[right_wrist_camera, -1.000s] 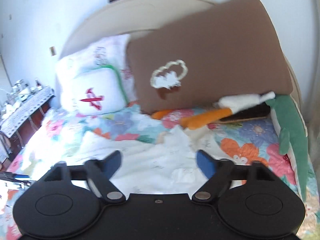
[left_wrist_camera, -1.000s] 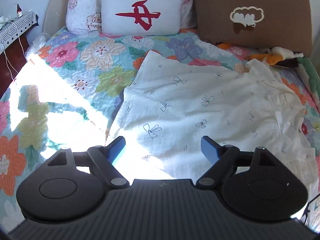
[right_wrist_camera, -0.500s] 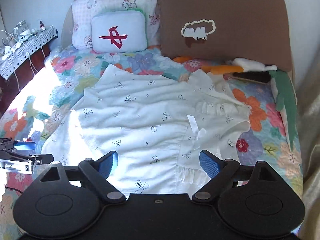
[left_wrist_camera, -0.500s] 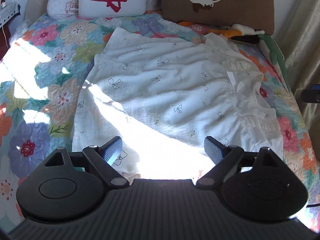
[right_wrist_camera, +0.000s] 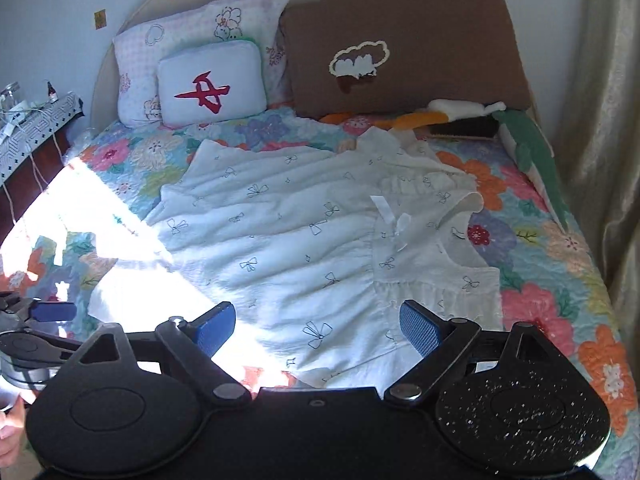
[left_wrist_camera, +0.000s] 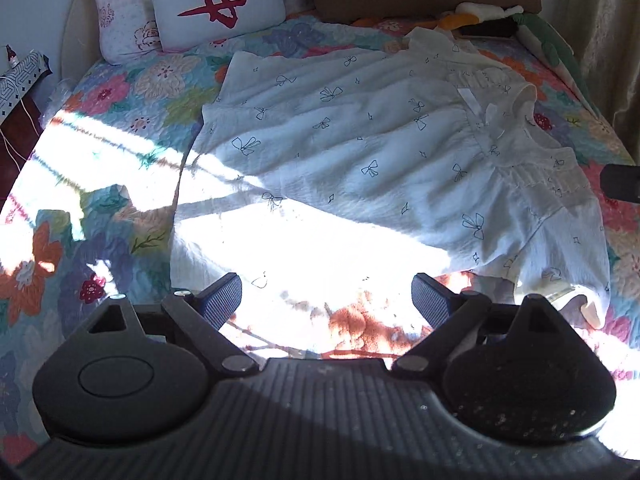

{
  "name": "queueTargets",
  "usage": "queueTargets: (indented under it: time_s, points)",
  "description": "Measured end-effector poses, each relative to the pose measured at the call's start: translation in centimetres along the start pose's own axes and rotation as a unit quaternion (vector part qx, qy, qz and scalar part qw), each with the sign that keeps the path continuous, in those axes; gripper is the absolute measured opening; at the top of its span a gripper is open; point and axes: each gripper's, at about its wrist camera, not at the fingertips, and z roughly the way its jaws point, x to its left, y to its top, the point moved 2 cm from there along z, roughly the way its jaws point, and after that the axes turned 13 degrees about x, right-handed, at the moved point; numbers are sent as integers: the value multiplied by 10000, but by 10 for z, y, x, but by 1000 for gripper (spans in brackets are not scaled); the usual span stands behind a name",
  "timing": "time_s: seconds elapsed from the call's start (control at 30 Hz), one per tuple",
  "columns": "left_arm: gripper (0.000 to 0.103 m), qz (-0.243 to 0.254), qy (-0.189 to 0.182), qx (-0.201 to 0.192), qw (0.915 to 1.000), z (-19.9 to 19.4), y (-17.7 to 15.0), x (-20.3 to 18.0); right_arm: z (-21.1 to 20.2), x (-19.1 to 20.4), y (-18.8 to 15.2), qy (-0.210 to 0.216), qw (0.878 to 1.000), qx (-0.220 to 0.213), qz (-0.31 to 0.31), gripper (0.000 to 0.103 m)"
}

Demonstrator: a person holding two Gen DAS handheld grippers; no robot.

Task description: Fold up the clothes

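A white dress with small bow prints [left_wrist_camera: 360,152] lies spread flat across the floral bedspread [left_wrist_camera: 132,100], skirt to the left and ruffled top to the right. It also shows in the right wrist view [right_wrist_camera: 304,240]. My left gripper [left_wrist_camera: 326,296] is open and empty, hovering over the dress's near edge. My right gripper [right_wrist_camera: 316,322] is open and empty, above the near edge by the bodice. The left gripper shows at the left edge of the right wrist view [right_wrist_camera: 36,320].
A white cushion with a red mark [right_wrist_camera: 212,84], a pink pillow [right_wrist_camera: 168,36] and a brown pillow [right_wrist_camera: 404,44] stand at the headboard. Plush toys [right_wrist_camera: 460,114] lie at the back right. A side table [right_wrist_camera: 32,128] stands left, a curtain [right_wrist_camera: 596,120] right.
Both grippers have pulled back from the pillows toward the foot of the bed, bringing the whole dress into view. Both stay open and empty.
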Motion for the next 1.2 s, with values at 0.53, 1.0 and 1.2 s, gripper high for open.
queueTargets:
  time_s: [0.53, 1.0, 1.2]
  points:
    - [95, 261, 227, 261, 9991, 27, -11, -23, 23, 19, -31, -54, 9997, 247, 61, 92]
    - [97, 441, 297, 163, 9985, 24, -12, -27, 29, 19, -33, 121, 9995, 275, 119, 92]
    - [97, 439, 342, 140, 9983, 22, -14, -26, 26, 17, -33, 106, 9996, 250, 125, 92]
